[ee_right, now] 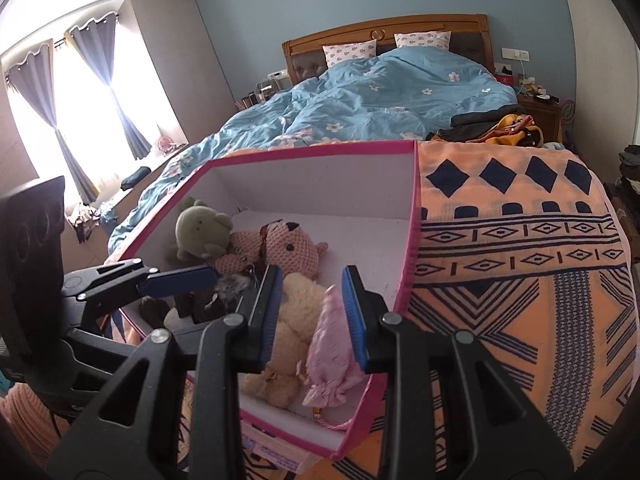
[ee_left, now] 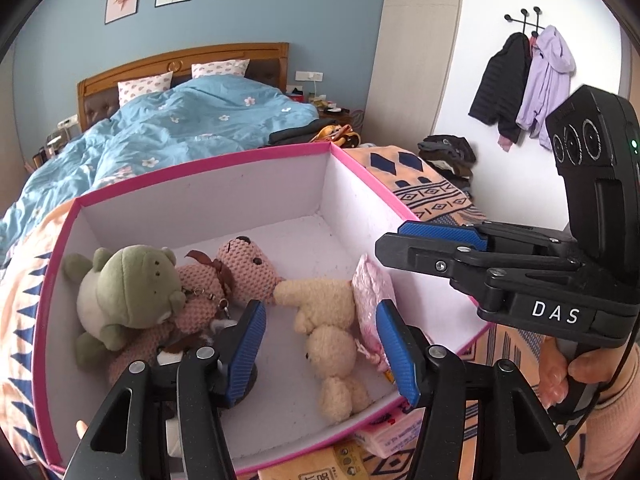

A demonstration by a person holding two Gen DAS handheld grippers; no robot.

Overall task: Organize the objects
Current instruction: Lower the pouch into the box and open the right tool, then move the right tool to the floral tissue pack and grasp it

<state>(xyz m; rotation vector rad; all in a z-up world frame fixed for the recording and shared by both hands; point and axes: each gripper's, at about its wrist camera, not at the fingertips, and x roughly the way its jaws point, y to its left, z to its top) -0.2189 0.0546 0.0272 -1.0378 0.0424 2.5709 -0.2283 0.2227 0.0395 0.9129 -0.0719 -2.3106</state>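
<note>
Pink-rimmed white cardboard box (ee_left: 208, 200) rests on an orange patterned blanket (ee_right: 520, 240) on the bed. Four soft things lie inside: a green plush bear (ee_left: 128, 288), a pink knitted bear (ee_left: 240, 268), a cream knitted bear (ee_left: 328, 320) and a pink satin pouch (ee_right: 332, 344). Left tool (ee_left: 320, 348) and right tool (ee_right: 312, 316) both hang spread over the box, gripping nothing. Only the left view shows wall-hung jackets (ee_left: 524, 84); only the right, curtains (ee_right: 80, 92)
</note>
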